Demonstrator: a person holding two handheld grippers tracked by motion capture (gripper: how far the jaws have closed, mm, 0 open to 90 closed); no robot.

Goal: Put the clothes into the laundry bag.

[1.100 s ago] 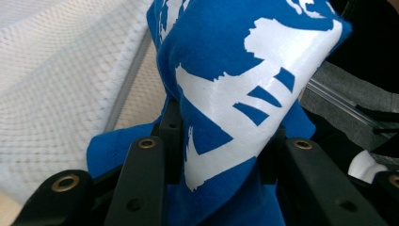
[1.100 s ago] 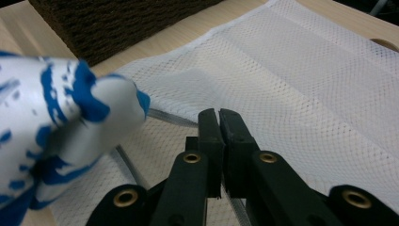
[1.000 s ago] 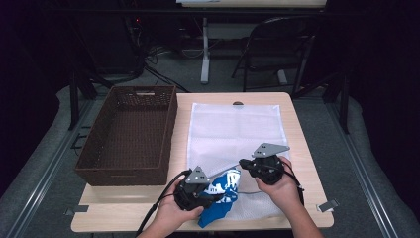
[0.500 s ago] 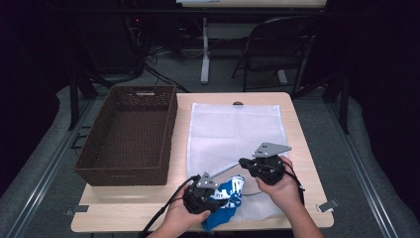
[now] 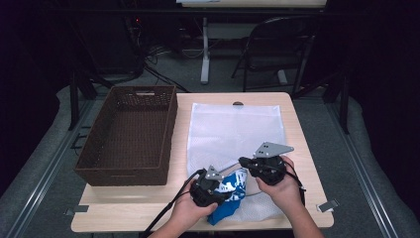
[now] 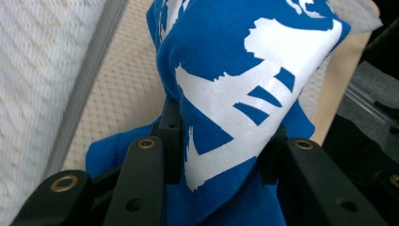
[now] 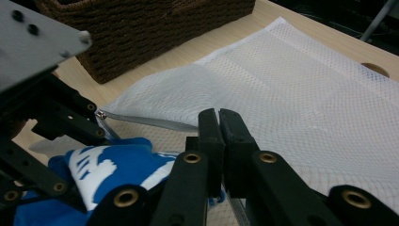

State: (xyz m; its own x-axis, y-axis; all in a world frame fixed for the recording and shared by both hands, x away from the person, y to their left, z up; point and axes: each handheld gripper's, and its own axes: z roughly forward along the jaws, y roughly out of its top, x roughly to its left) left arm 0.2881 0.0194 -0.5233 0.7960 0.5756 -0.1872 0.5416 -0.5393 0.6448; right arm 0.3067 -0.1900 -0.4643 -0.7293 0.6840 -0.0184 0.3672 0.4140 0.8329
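Left gripper (image 5: 219, 186) clamps the blue-and-white garment (image 6: 235, 94) at the table's (image 5: 302, 144) near edge, at the white mesh laundry bag's (image 5: 237, 129) mouth. Right gripper (image 7: 219, 123) pinches the bag's zipper edge, jaws together.

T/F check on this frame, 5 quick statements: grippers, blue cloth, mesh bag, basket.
1. The left gripper is shut on the blue cloth. True.
2. The basket holds the cloth. False: it looks empty; the cloth is at the table's near edge, by the mesh bag's opening.
3. The right gripper has its jaws wide open. False: they are pressed together, pinching the mesh bag at its zipper edge.
4. The basket stands left of the bag in the high view. True.
5. The bag hangs off the table's far edge. False: it lies flat on the table.
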